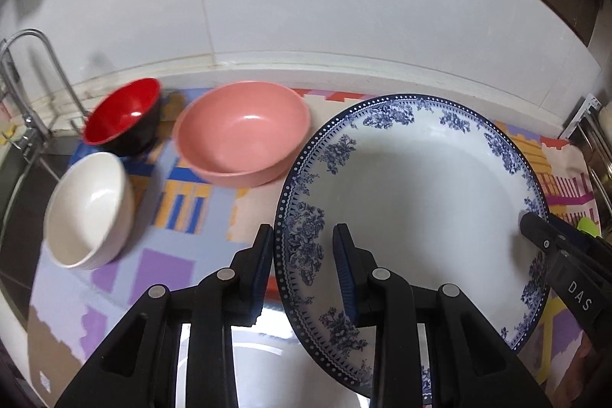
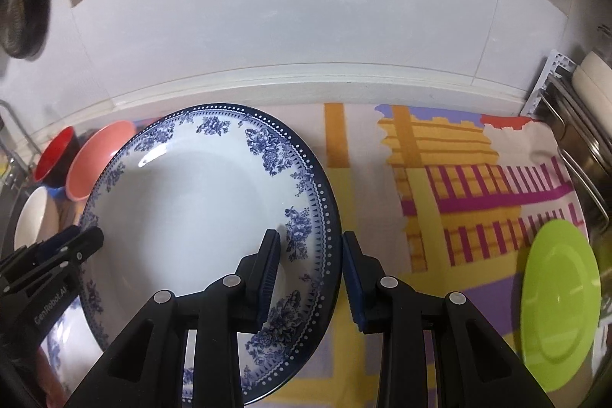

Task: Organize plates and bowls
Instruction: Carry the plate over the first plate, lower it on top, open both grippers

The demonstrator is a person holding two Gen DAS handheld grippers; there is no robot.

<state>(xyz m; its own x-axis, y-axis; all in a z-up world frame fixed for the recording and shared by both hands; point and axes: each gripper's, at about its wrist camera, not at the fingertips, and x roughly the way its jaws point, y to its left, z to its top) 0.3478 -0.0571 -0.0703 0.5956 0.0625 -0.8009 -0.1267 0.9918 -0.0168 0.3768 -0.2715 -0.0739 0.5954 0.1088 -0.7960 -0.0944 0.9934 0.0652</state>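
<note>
A white plate with a blue floral rim (image 1: 413, 201) is held tilted above the patterned mat. My left gripper (image 1: 304, 255) straddles its left rim, one finger on each side of it. My right gripper (image 2: 310, 266) straddles the plate's (image 2: 183, 217) right rim the same way. The fingers look close on the rim; contact is unclear. A pink bowl (image 1: 243, 130), a red and black bowl (image 1: 124, 115) and a white bowl (image 1: 88, 209) stand on the mat to the left. A green plate (image 2: 558, 304) lies at the right.
A colourful mat (image 2: 459, 178) covers the counter under a white wall. A metal rack (image 1: 34, 79) and sink are at the far left. A metal dish rack (image 2: 577, 125) stands at the far right. Another blue-rimmed plate (image 1: 267, 369) lies below the held one.
</note>
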